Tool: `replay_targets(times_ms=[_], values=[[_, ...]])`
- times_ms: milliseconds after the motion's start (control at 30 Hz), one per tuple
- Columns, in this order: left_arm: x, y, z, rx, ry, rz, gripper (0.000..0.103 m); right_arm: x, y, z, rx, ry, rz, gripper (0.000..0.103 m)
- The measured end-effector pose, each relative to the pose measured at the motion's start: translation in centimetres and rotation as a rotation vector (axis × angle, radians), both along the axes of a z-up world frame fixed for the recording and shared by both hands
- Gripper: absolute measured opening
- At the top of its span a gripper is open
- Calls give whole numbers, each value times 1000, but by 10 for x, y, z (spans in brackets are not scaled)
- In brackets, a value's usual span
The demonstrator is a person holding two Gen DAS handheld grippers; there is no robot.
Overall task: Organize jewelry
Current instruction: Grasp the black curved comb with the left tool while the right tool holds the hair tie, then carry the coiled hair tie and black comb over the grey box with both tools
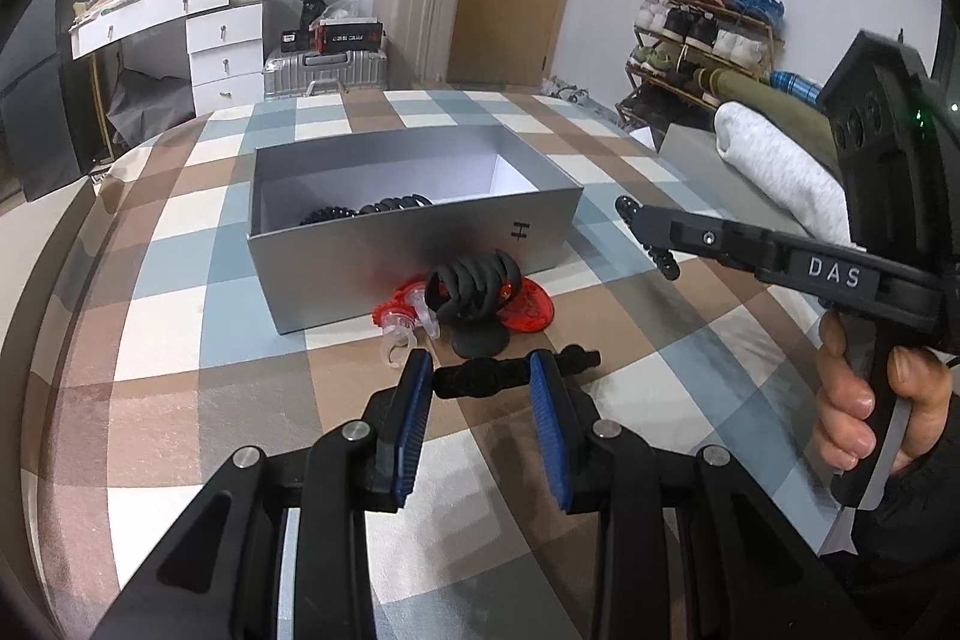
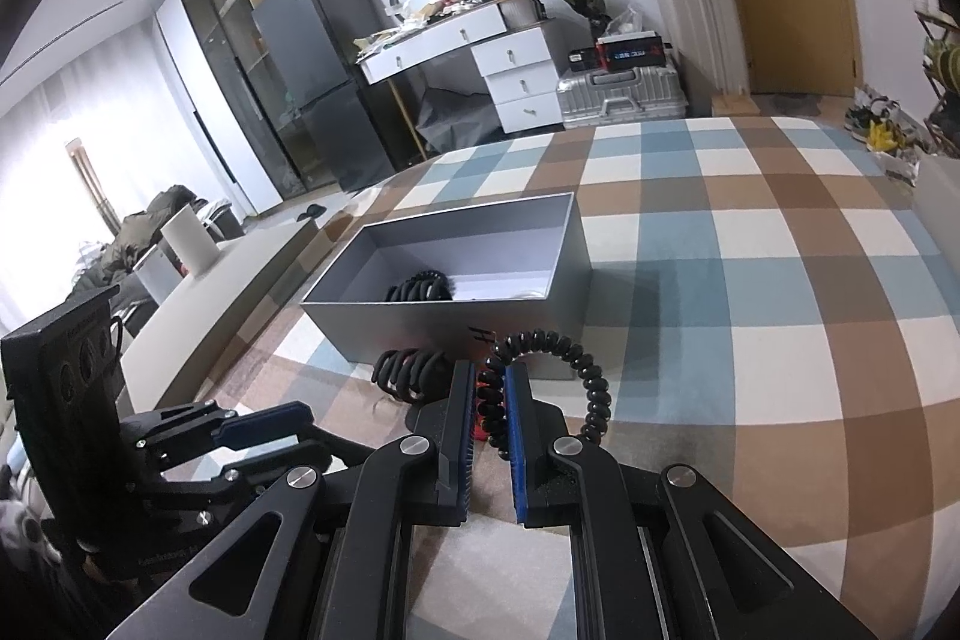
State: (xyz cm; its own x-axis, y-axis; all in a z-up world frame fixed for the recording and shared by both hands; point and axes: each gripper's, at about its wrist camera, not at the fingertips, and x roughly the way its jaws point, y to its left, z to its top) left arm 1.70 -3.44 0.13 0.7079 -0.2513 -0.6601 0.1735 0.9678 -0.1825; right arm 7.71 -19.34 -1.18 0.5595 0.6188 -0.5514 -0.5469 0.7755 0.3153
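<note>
A grey open box (image 1: 414,244) sits on the checked cloth and holds black coiled hair ties (image 1: 366,210); it also shows in the right wrist view (image 2: 456,322). In front of it lie a black claw clip (image 1: 477,289), red clips (image 1: 528,310) and clear clips (image 1: 396,346). My left gripper (image 1: 480,370) is open around a black braided band (image 1: 498,373) on the cloth. My right gripper (image 2: 487,382) is shut on a black coiled bracelet (image 2: 576,370) and holds it above the cloth, right of the box (image 1: 651,238).
A white towel roll (image 1: 774,172) and green mat lie at the table's right edge. Suitcases (image 1: 327,70), a white desk (image 1: 180,22) and a shoe rack (image 1: 702,34) stand behind the table. A fridge (image 2: 306,70) stands at the far left.
</note>
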Motion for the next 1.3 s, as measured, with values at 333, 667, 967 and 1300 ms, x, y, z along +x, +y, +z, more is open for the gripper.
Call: replay_targets(times_ms=[333, 667, 967, 1300], values=[[4, 9, -2, -19, 0, 2, 28, -1, 1, 1, 3, -1, 8, 10], [3, 23, -3, -87, 21, 17, 27, -1, 2, 0, 3, 3, 10, 10], [1, 28, 5, -114, -2, 14, 27, -1, 2, 0, 5, 5, 11, 10], [3, 37, 16, -128, -47, 55, 27, -3, 5, 3, 20, -9, 25, 10]])
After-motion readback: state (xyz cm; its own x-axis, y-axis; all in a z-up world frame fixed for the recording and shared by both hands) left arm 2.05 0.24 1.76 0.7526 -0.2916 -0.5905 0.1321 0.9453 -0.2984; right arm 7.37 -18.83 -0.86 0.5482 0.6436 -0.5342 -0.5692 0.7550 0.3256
